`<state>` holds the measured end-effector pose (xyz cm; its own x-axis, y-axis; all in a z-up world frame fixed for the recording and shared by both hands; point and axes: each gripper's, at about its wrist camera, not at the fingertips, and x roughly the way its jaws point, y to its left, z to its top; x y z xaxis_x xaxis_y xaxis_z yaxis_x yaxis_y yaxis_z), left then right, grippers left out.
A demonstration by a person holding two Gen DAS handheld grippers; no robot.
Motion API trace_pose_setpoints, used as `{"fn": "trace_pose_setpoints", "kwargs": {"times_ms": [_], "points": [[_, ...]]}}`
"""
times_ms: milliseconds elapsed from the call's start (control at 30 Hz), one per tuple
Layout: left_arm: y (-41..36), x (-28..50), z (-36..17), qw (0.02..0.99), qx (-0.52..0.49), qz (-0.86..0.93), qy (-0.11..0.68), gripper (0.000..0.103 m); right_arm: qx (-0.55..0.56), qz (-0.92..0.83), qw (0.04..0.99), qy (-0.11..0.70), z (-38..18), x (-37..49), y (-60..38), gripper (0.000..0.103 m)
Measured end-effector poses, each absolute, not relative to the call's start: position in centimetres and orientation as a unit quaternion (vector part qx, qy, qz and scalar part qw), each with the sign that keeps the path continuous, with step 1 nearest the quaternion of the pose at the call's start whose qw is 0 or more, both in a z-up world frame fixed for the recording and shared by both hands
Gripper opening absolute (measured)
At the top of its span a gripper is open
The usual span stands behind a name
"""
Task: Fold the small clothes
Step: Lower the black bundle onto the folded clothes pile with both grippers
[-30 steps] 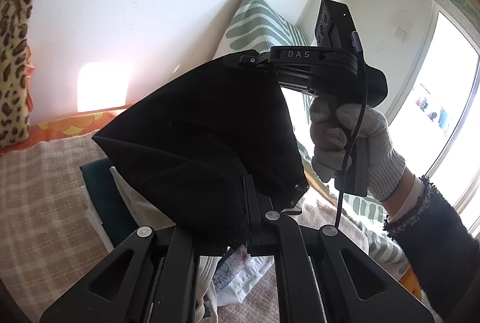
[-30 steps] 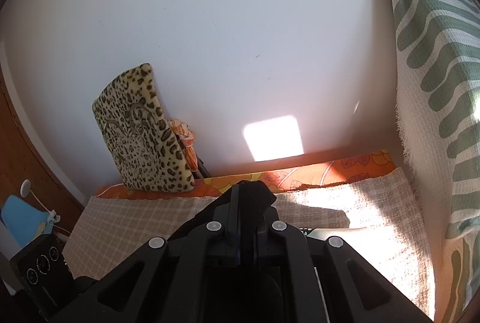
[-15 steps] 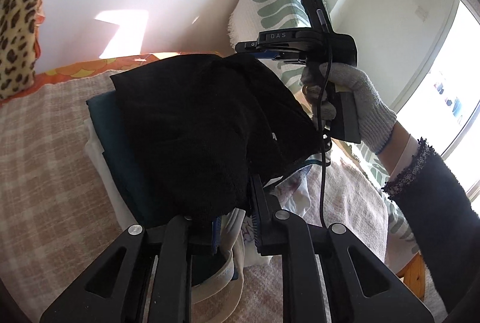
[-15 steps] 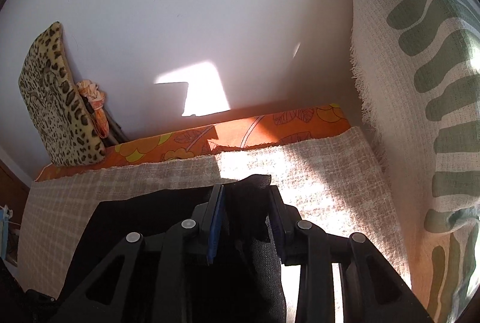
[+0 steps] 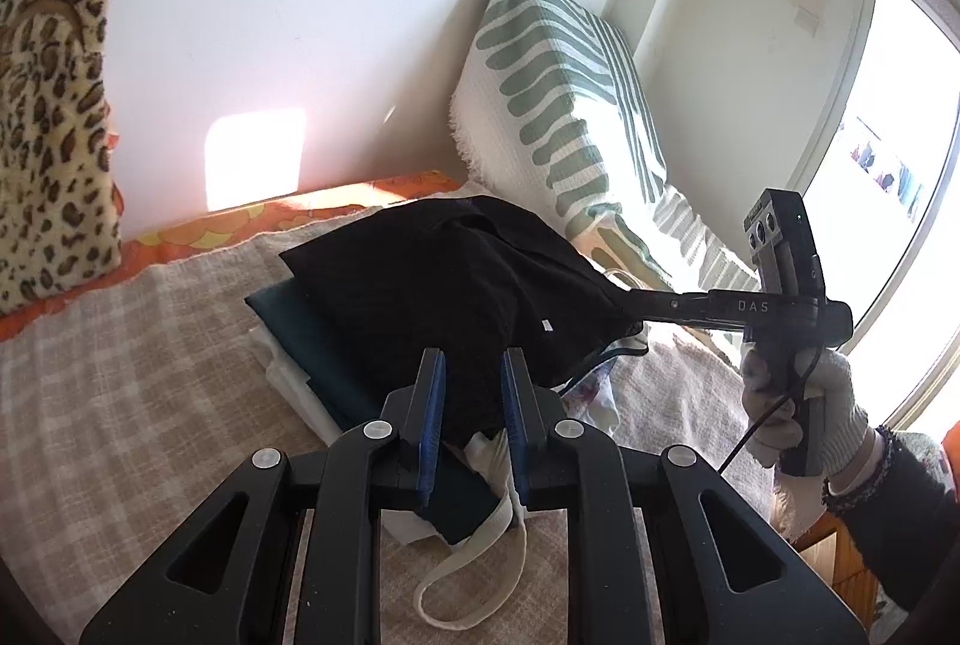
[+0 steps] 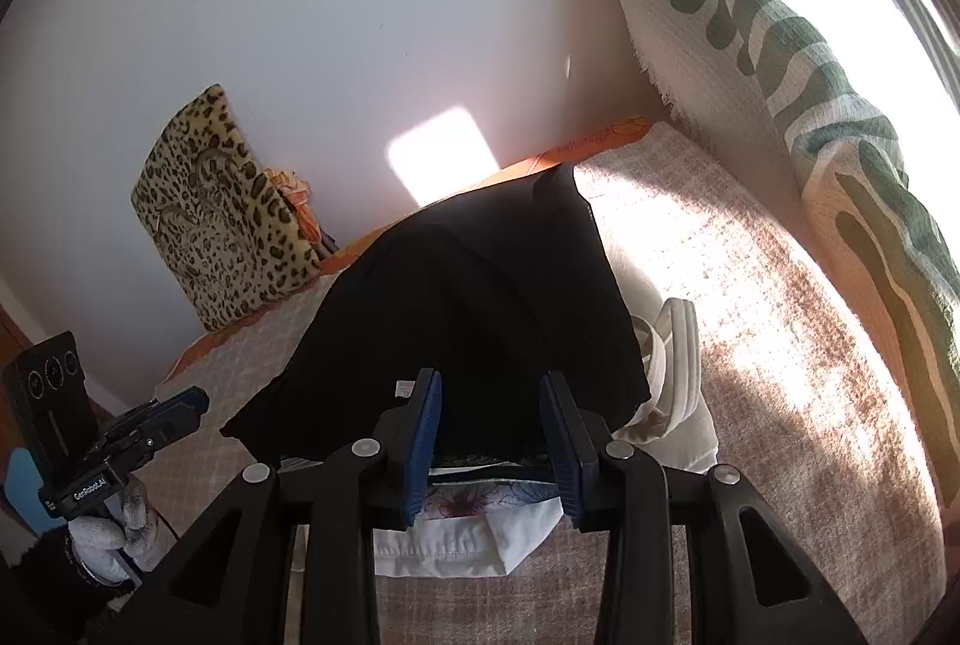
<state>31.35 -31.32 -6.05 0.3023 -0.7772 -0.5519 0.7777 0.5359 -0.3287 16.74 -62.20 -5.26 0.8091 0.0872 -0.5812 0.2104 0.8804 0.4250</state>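
Observation:
A folded black garment (image 5: 444,285) lies on top of a pile of folded clothes (image 5: 300,339) on the bed; it also shows in the right wrist view (image 6: 480,297). My left gripper (image 5: 472,369) is open, its blue pads either side of the garment's near edge. My right gripper (image 6: 489,405) is open at the garment's other edge; in the left wrist view (image 5: 636,306) its fingers still reach into the cloth's right corner. Under the black garment lie a dark teal piece (image 5: 282,309), white pieces (image 6: 456,543) and a floral one (image 6: 474,501).
A leopard-print cushion (image 5: 48,105) leans on the wall at the left. A green-striped white cushion (image 5: 558,93) stands at the right, near a bright window (image 5: 888,201). The bed has a checked beige cover (image 5: 120,375). A white strap loop (image 5: 468,579) hangs from the pile's front.
Both grippers lowered the black garment from mid-air onto the pile. Both jaws have opened and let it go. It now lies flat.

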Motion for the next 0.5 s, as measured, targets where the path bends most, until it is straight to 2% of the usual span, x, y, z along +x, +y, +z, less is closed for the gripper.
{"fn": "trace_pose_setpoints", "kwargs": {"times_ms": [233, 500], "points": [[-32.6, 34.0, -6.0, 0.821, -0.003, -0.470, 0.323, 0.017, 0.340, -0.046, 0.886, 0.313, -8.3, 16.8, -65.4, 0.037], [-35.1, 35.0, -9.9, 0.792, 0.040, -0.481, 0.375, 0.017, 0.379, -0.027, 0.878, 0.292, -8.7, 14.3, -65.7, 0.040]]}}
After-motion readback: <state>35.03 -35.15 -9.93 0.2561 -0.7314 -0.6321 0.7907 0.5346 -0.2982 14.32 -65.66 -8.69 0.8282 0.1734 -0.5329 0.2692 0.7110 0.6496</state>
